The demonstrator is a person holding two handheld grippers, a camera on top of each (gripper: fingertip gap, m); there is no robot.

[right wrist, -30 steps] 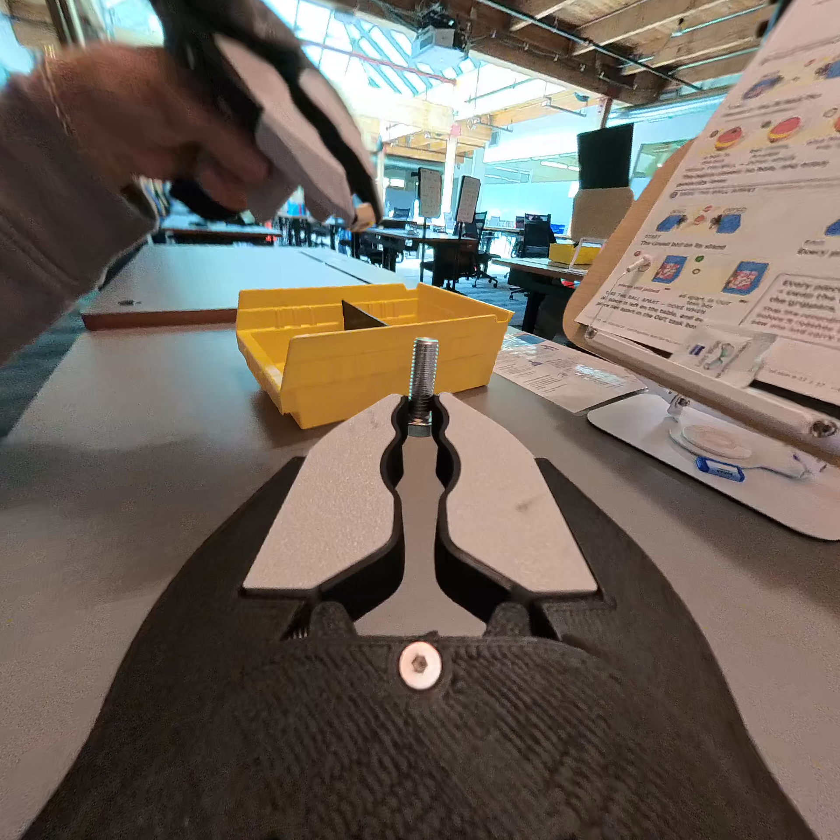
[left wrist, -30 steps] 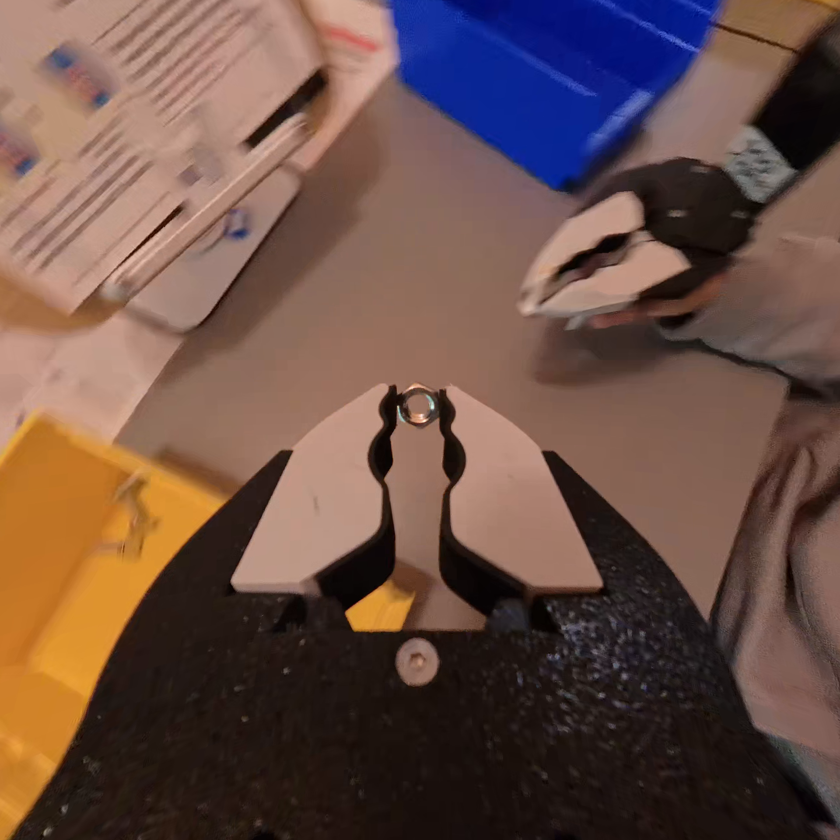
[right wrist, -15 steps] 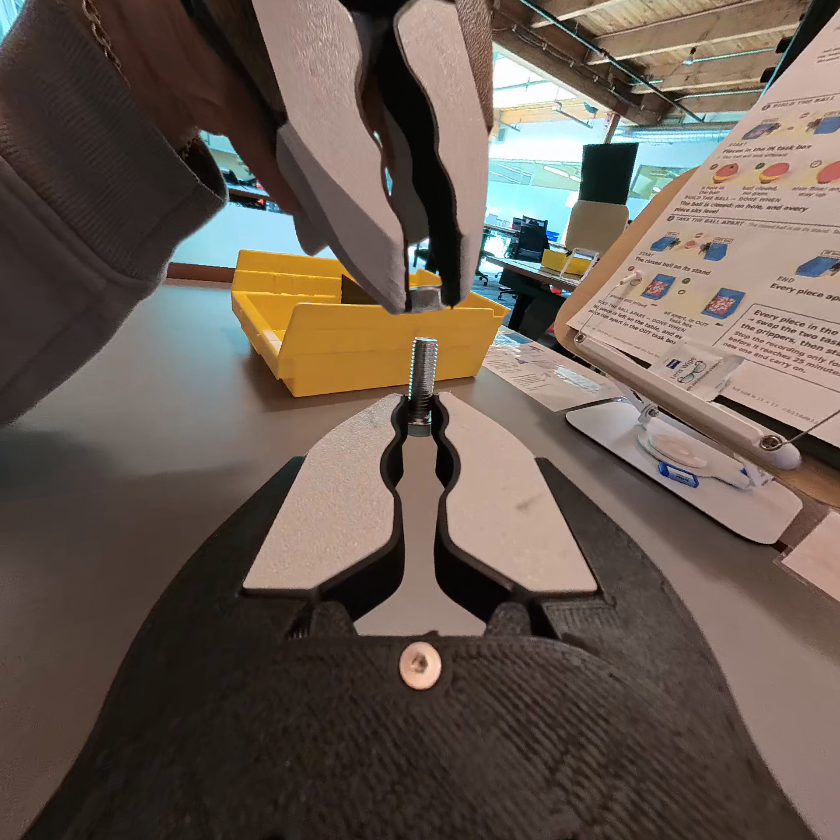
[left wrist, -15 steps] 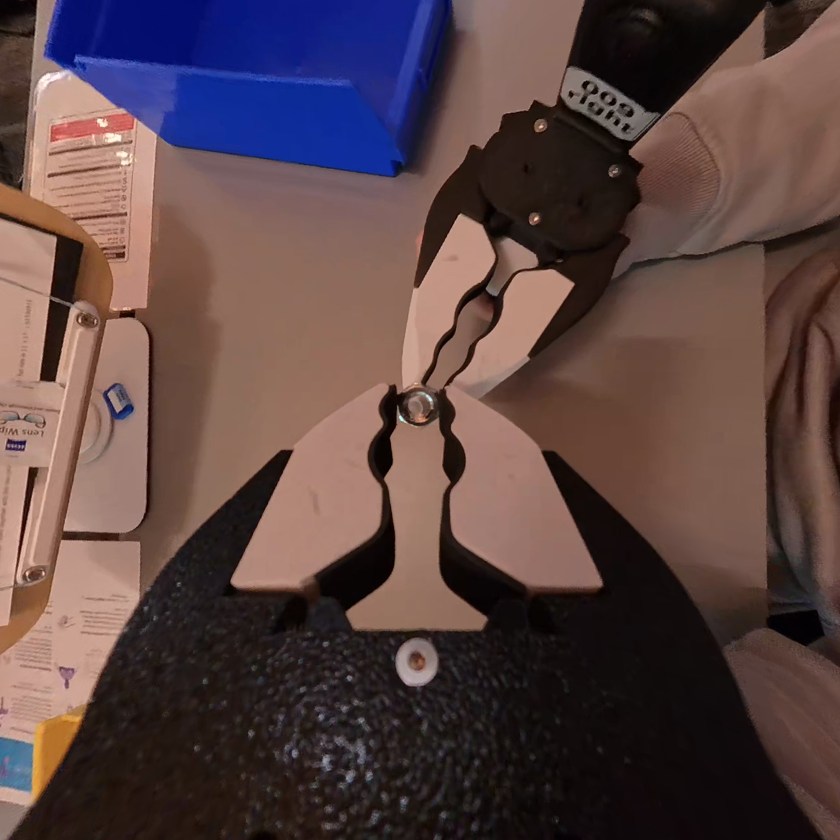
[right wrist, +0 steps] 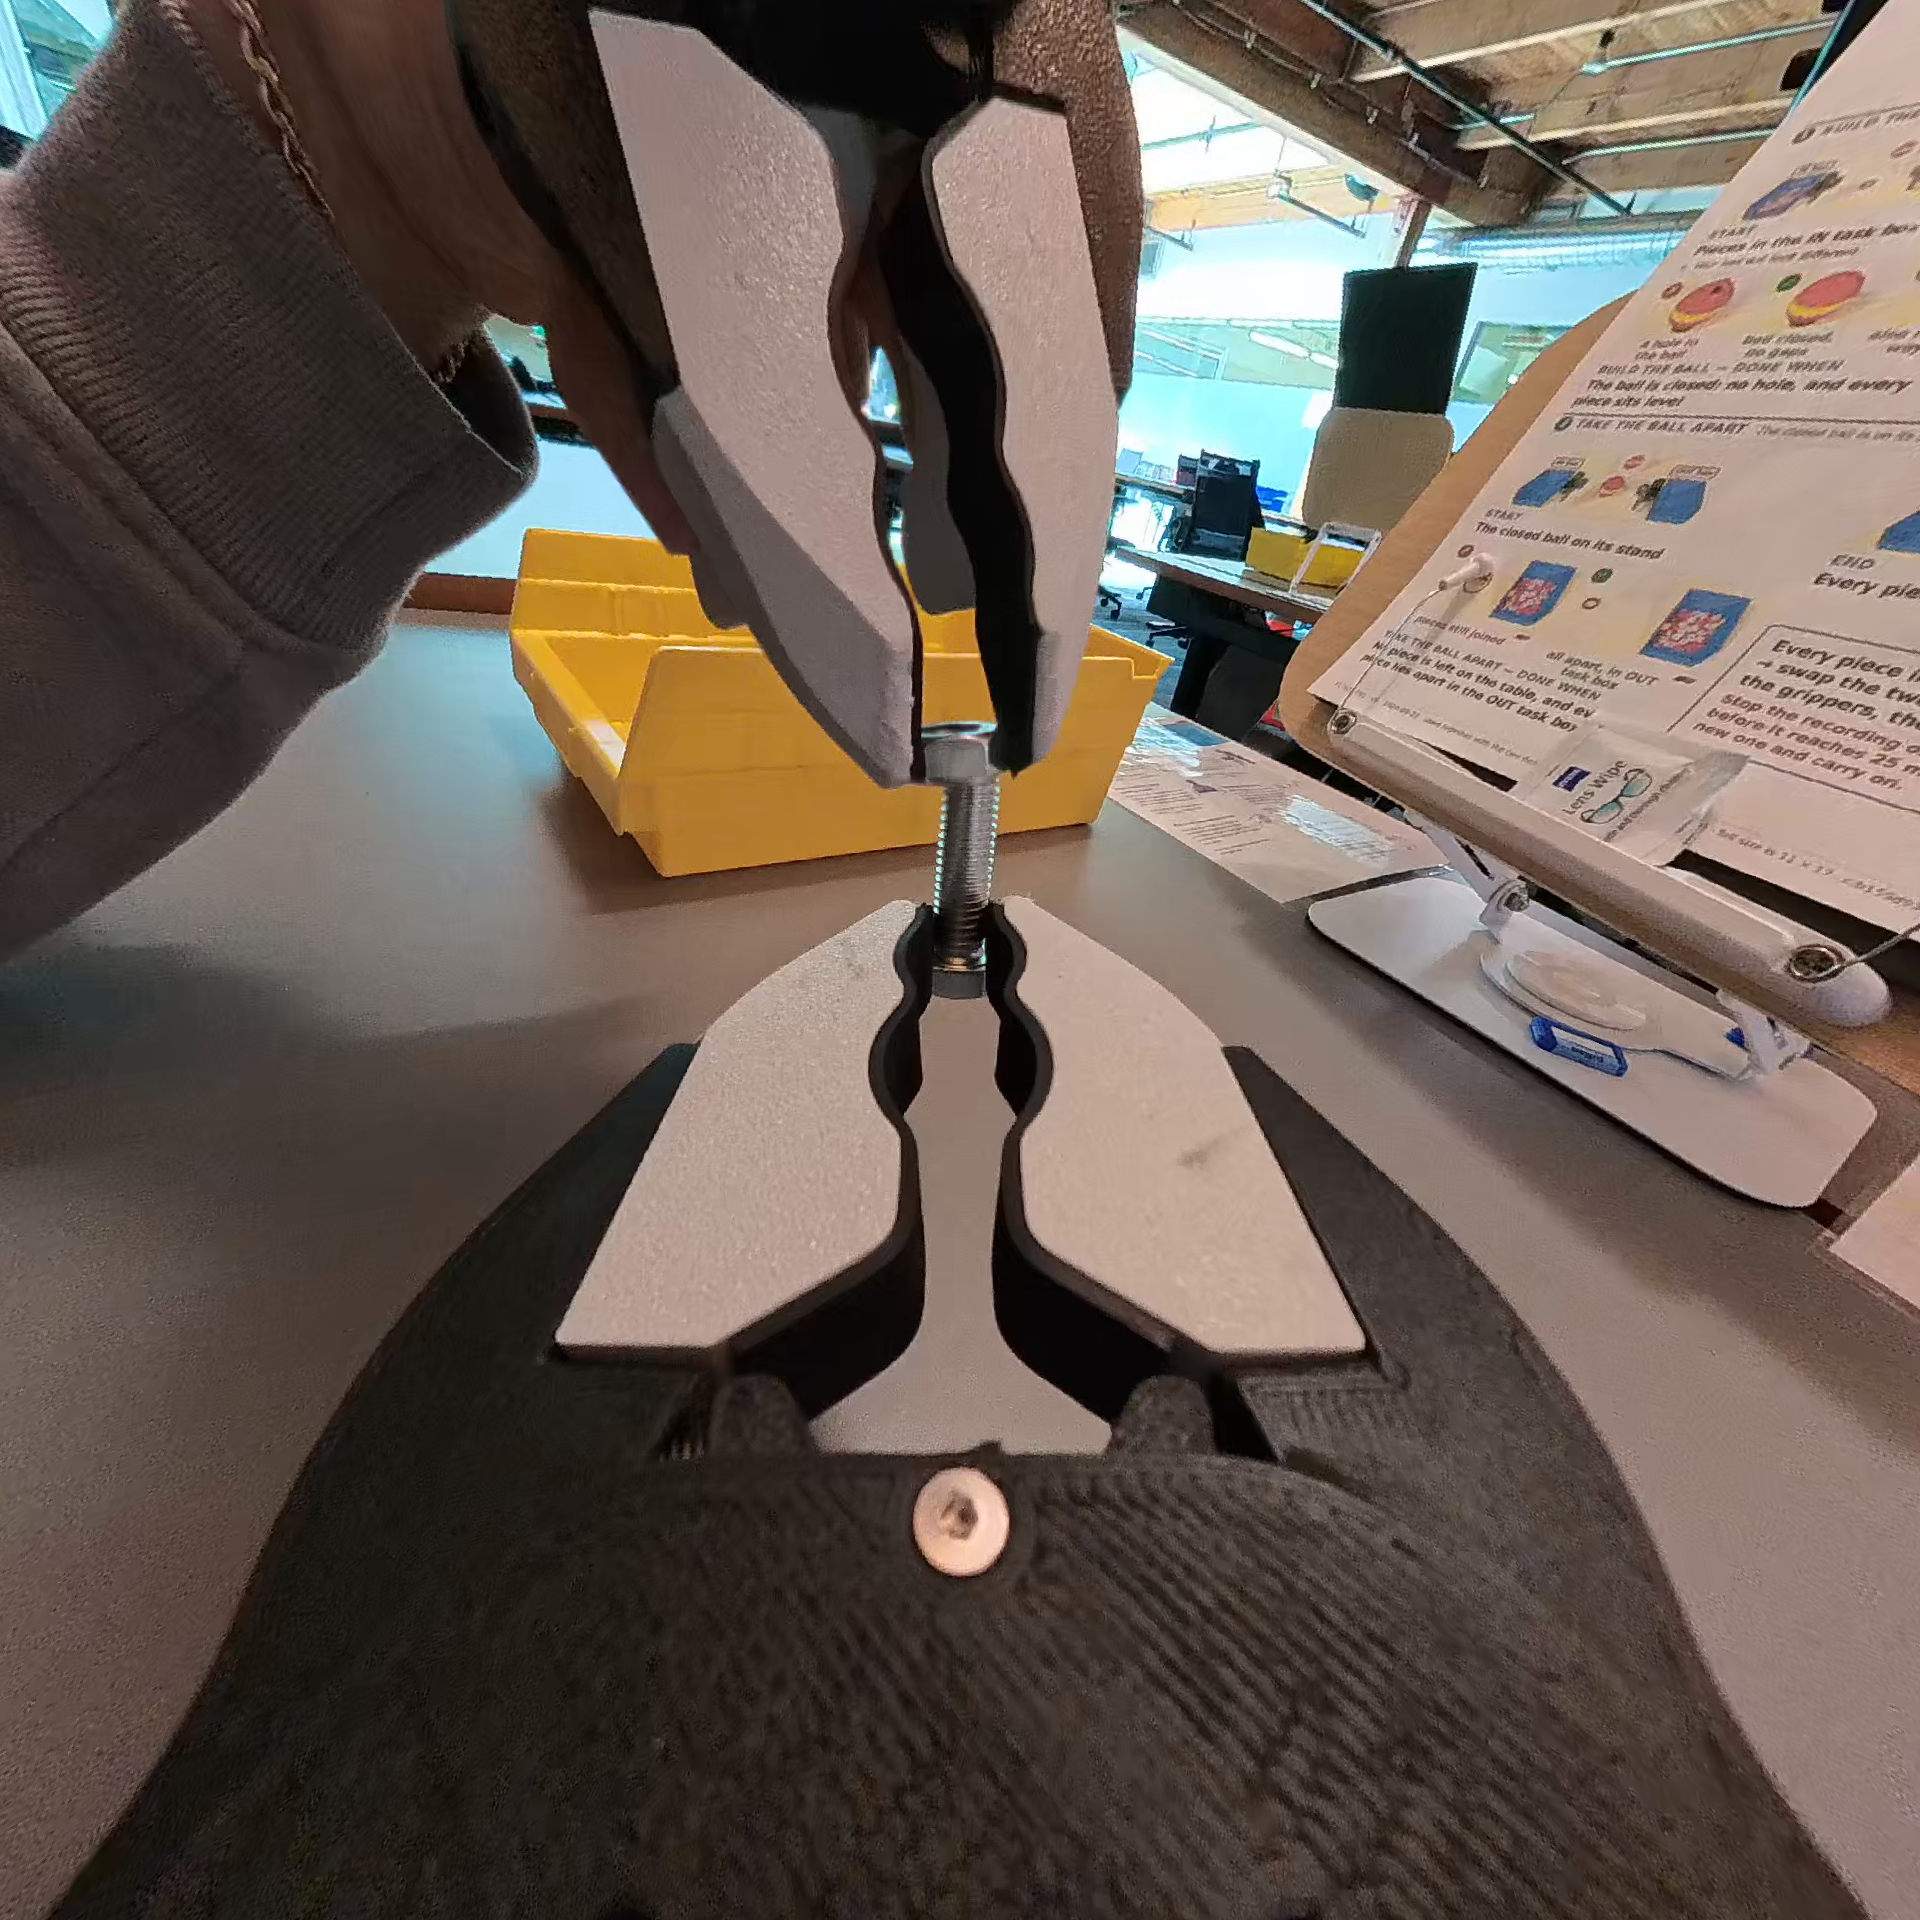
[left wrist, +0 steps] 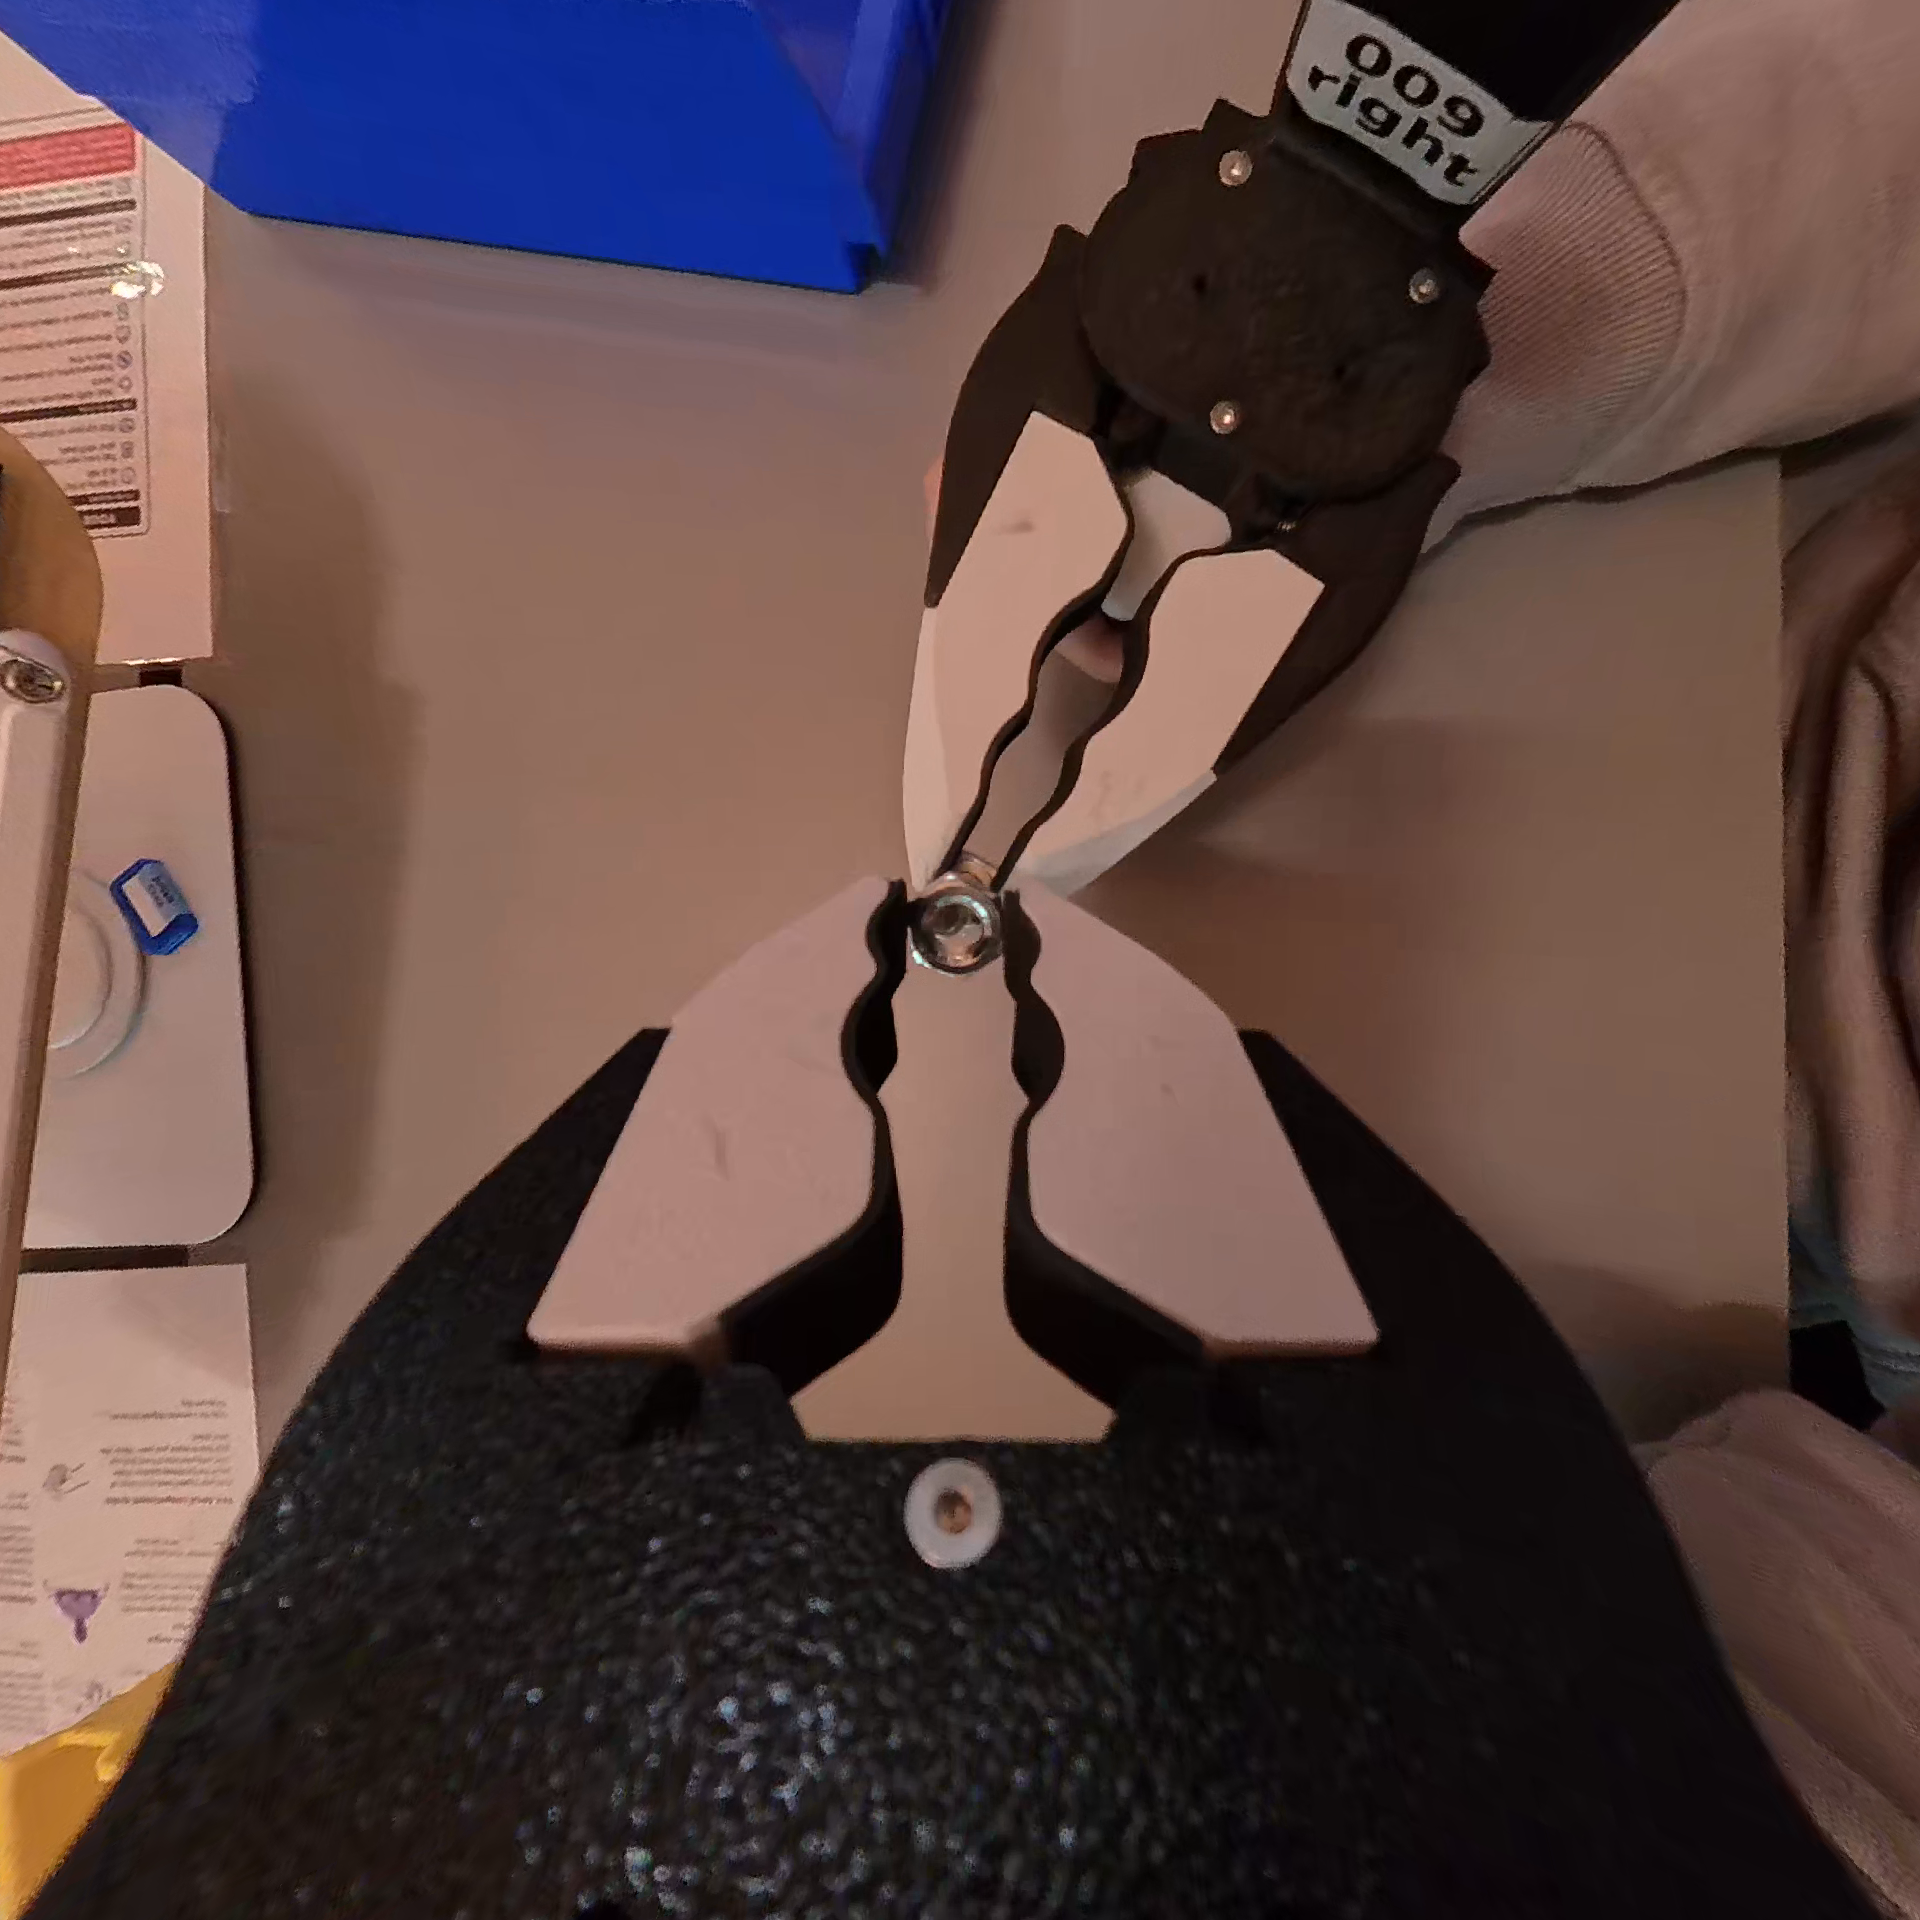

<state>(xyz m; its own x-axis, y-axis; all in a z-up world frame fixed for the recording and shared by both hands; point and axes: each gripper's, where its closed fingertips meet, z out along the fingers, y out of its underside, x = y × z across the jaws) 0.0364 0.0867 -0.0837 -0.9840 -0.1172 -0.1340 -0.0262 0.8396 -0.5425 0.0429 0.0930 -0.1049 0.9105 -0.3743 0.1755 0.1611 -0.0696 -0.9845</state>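
Two hand-held grippers, right (right wrist: 957, 961) clamping upright bolt (right wrist: 964, 852), left (left wrist: 953, 928) clamping nut (left wrist: 954, 932) atop it

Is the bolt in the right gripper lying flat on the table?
No, the bolt stands upright, its lower end clamped in the right gripper, its top meeting the nut held by the left gripper.

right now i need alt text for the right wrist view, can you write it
The right gripper clamps an upright silver bolt near its head, while the left gripper reaches down from above, pressing a nut onto the bolt's top. Behind sits a yellow bin on a grey table.
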